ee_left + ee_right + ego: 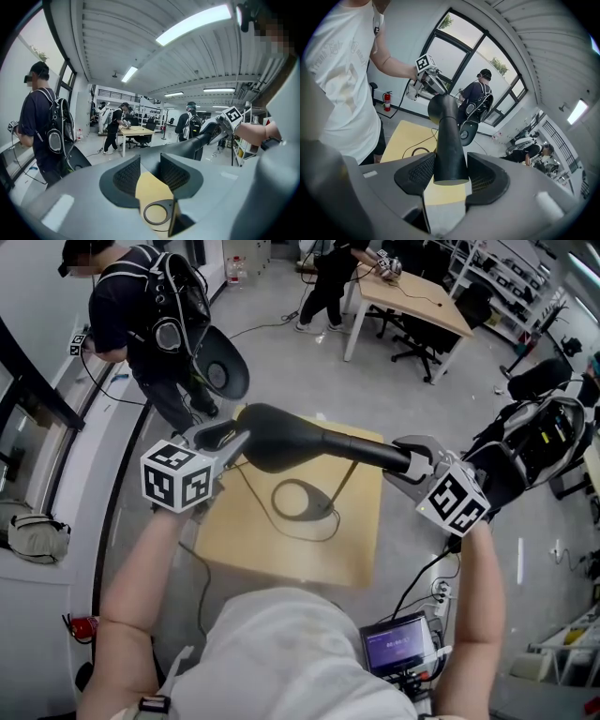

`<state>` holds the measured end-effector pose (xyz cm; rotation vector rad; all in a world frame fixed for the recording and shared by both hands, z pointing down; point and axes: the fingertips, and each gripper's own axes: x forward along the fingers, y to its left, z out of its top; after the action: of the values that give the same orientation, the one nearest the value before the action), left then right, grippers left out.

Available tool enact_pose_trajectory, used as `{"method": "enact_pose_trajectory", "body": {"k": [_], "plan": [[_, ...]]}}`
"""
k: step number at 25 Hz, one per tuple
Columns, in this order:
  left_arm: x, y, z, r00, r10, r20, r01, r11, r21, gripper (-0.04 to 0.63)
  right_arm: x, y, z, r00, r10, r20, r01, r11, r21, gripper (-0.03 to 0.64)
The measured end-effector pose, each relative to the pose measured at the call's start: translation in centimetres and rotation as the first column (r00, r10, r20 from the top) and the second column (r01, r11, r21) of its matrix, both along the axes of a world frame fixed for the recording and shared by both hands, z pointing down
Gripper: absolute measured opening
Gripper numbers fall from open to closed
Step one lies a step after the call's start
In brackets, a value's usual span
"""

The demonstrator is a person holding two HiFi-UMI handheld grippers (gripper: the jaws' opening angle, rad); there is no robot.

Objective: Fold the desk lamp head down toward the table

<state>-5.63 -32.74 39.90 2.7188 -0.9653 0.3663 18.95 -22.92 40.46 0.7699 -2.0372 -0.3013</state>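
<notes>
The right claw (pixel 451 159) is clamped on the narrow neck of the head (pixel 300 442), the black tube filling the gap between its pads. The left claw (pixel 150 161) looks closed on the head's wide end, caught only at the jaw tips (below them that gap shows just table and base).

Between the two claws the head lies roughly level, held well above the table (pixel 281 559). A thin stem (pixel 344 479) runs from it down to the ring base (pixel 302 500). I judge the fold begun but not finished: the wide end has yet to come down toward the tabletop.

Under the head there is room to lower it. Only the base and a looping cord (pixel 253 489) lie there, and the wide end should land left of the ring rather than on it. Each claw hangs about over a side edge of the table. A person with a backpack (pixel 141 324) stands beyond the far left corner, apart from the lamp.
</notes>
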Motion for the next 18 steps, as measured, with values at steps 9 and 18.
{"method": "enact_pose_trajectory", "body": {"k": [9, 18], "plan": [[0.5, 0.3, 1.2, 1.000, 0.001, -0.026, -0.002, 1.000, -0.030, 0.133, 0.4, 0.2, -0.5, 0.999, -0.010, -0.032, 0.010, 1.000, -0.006, 0.230], [0.6, 0.4, 2.6, 0.998, -0.010, -0.062, 0.006, 0.998, -0.067, 0.133, 0.4, 0.3, -0.9, 0.998, -0.019, -0.067, 0.018, 1.000, -0.009, 0.231]]}}
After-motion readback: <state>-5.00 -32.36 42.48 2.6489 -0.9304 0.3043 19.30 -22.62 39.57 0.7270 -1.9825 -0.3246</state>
